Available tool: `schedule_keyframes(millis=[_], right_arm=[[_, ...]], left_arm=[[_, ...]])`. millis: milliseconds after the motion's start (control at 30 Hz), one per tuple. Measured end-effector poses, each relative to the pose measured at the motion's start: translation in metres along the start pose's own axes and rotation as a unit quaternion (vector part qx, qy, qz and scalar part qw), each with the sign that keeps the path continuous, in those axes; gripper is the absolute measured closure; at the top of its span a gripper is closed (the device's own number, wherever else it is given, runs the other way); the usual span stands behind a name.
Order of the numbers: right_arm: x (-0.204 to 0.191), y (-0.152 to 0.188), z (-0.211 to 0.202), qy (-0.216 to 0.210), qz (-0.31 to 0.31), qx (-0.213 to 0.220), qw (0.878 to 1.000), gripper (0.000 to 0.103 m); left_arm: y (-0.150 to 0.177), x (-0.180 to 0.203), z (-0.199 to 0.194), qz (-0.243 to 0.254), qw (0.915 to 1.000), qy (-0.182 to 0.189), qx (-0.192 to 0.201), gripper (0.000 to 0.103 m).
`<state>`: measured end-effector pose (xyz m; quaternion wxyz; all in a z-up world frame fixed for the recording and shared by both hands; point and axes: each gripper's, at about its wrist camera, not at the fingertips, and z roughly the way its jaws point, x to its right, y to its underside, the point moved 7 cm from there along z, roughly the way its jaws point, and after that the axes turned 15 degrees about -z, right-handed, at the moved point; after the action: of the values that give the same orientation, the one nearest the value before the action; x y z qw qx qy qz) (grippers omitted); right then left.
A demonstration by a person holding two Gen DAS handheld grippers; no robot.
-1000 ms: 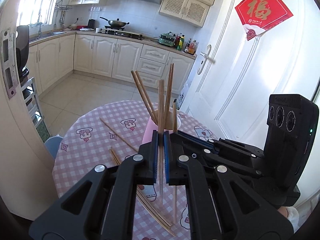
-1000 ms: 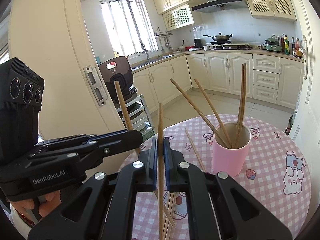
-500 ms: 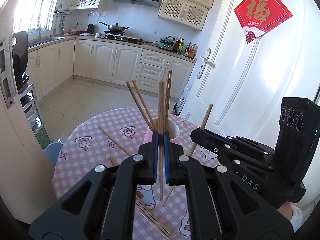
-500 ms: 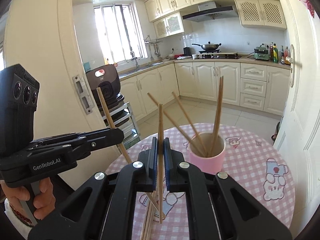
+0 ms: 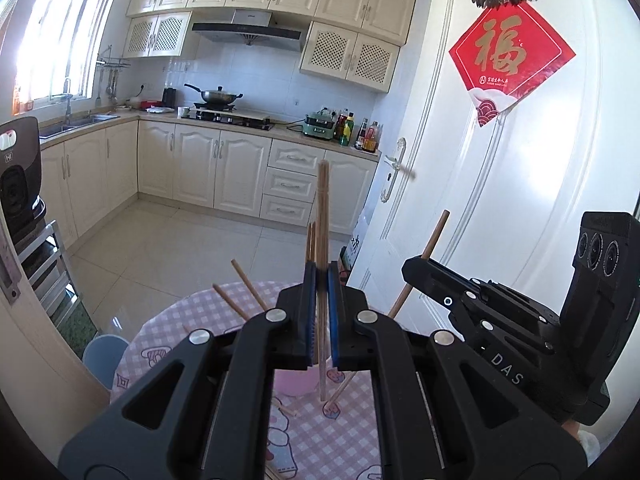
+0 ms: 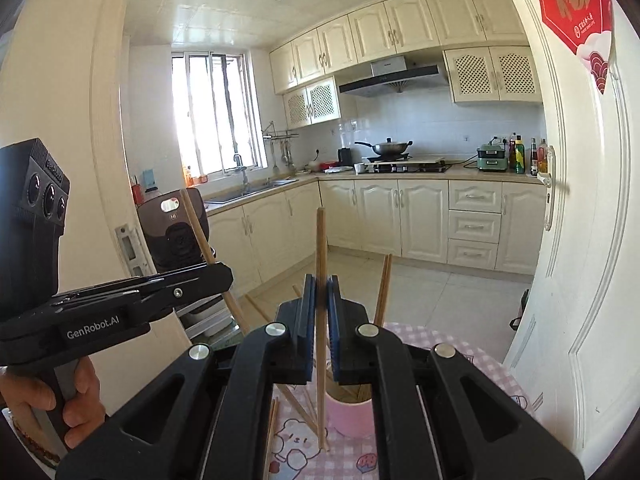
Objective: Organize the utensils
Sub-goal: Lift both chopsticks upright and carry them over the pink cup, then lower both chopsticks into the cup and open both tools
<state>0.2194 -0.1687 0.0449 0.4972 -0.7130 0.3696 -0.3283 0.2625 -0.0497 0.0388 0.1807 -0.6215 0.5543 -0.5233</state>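
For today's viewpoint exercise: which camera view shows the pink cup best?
The right wrist view: the pink cup shows its rim, wall and chopsticks inside. In the left wrist view only a sliver of it shows behind the gripper.

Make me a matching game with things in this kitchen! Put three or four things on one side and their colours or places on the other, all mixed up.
Things:
1. tall plastic cup
2. diamond-shaped paper sign
3. round metal wok
4. thin wooden chopstick

Colours or places:
A. on the stove
B. pink
C. clamped in the right hand-held gripper
D. red, on the white door

Pairs: 1-B, 2-D, 3-A, 4-C
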Motion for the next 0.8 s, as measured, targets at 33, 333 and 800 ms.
schedule_keyframes(millis=[33,333,800], right_arm=[[0.003,-0.003,0.0,0.004,0.001,0.007,1.0,0.098],[0.02,-0.009,0.012,0.047,0.005,0.043,0.998,0.098],[0.022,0.025,0.027,0.078,0.0,0.057,0.995,0.098]], left_arm=[[-0.003,0.003,0.002,0.003,1.0,0.0,0.003,0.097],[-0.018,0.003,0.022,-0.004,0.9982,-0.014,0.058,0.097],[0.03,-0.025,0.068,-0.011,0.9993,-0.021,0.028,0.097]])
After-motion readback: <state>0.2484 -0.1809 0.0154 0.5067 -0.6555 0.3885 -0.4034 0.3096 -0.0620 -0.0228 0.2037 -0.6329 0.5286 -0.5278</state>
